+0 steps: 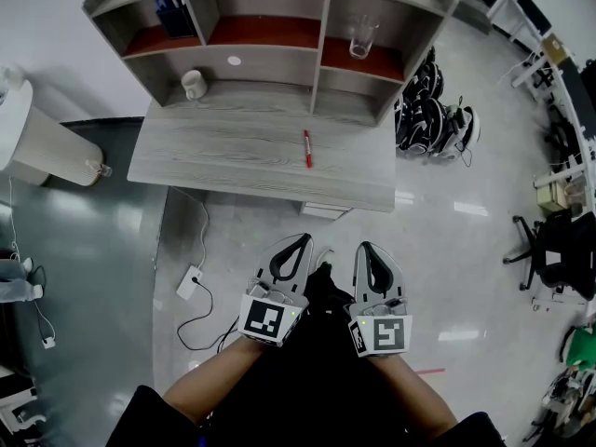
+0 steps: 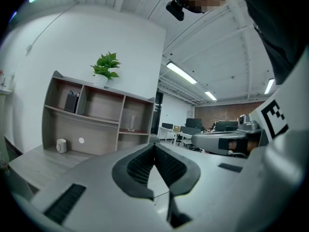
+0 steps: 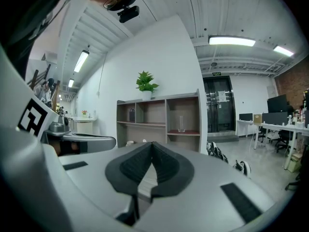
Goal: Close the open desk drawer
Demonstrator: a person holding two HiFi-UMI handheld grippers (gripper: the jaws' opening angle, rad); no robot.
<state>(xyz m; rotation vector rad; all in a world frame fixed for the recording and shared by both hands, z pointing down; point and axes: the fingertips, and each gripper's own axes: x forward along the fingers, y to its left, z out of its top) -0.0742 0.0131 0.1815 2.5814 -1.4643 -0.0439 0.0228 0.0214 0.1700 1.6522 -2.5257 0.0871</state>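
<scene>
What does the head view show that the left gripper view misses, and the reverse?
Only the head view: the thin red pen lying on the grey wooden desk, and the white power strip on the glossy floor. Only the left gripper view: the green leafy potted plant atop the grey wooden shelf unit. Both: the small white mug and the tall clear glass.

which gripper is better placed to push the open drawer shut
Left, narrowly. The left gripper points almost at the drawer front jutting from under the desk; the right gripper sits slightly farther off to its side. Both are shut, empty and short of it.
</scene>
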